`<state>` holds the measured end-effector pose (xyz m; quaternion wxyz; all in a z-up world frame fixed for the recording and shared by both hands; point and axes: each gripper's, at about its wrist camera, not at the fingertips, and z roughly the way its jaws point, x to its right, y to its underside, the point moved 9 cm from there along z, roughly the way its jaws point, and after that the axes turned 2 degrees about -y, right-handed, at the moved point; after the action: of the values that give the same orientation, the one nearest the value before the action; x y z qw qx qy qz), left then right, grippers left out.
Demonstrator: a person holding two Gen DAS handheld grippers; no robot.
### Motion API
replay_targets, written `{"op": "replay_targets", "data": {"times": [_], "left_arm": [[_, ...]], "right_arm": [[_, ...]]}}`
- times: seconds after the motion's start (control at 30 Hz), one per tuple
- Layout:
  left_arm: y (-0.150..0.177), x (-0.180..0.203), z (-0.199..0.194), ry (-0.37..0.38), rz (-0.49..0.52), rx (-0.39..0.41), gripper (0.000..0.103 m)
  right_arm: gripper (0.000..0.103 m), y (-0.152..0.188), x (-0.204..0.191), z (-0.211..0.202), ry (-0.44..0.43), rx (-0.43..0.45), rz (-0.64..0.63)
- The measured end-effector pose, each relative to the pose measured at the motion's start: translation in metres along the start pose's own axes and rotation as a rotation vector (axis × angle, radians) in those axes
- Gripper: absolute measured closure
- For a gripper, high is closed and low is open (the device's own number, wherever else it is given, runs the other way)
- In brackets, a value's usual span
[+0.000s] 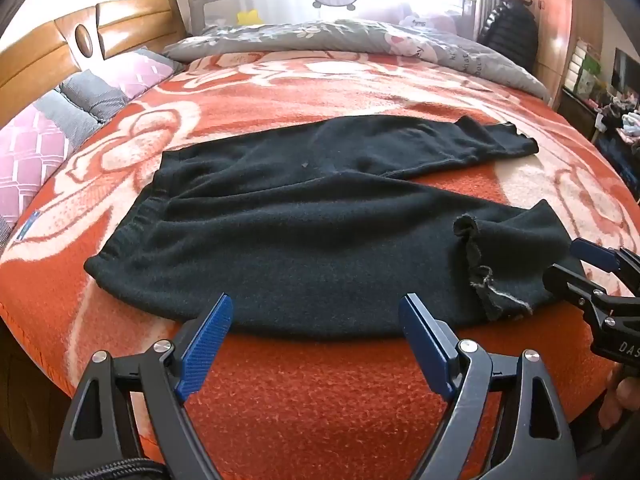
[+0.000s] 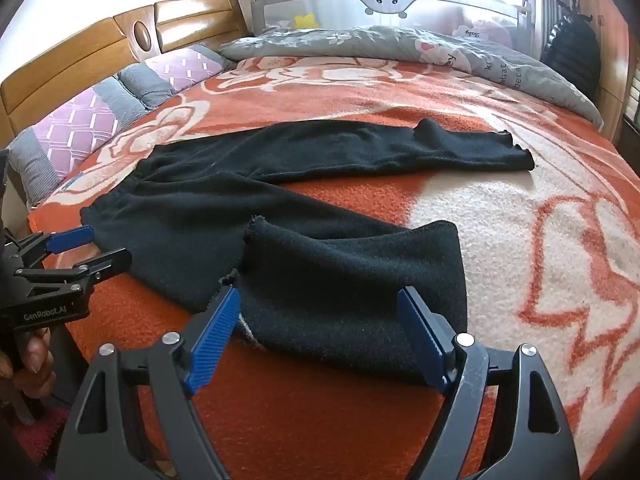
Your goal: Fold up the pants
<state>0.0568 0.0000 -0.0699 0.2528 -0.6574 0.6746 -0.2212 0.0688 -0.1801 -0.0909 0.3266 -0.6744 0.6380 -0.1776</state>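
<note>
Black pants (image 1: 304, 224) lie spread on the orange bed blanket, waistband to the left, legs splayed to the right; they also show in the right wrist view (image 2: 280, 216). The near leg's cuff is folded back on itself (image 2: 352, 280). My left gripper (image 1: 316, 332) is open and empty, just short of the near edge of the pants. My right gripper (image 2: 320, 320) is open, with its jaws either side of the folded cuff, holding nothing. Each gripper shows in the other's view: the right gripper (image 1: 568, 264) and the left gripper (image 2: 104, 246).
The orange and white flowered blanket (image 2: 520, 216) covers the bed. Pink and grey pillows (image 2: 80, 120) line the wooden headboard (image 1: 48, 56) at the left. A grey duvet (image 1: 320, 38) and a bed rail (image 2: 388, 0) lie at the far side.
</note>
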Motion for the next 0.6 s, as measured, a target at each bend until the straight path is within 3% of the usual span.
{"op": "replay_targets", "data": {"times": [0.6], "left_arm": [[-0.0012,0.0015,0.0014,-0.003,-0.004,-0.003,0.017]], "right_arm": [[0.022,0.0005,-0.0003,0.0006,0.002,-0.002,0.001]]}}
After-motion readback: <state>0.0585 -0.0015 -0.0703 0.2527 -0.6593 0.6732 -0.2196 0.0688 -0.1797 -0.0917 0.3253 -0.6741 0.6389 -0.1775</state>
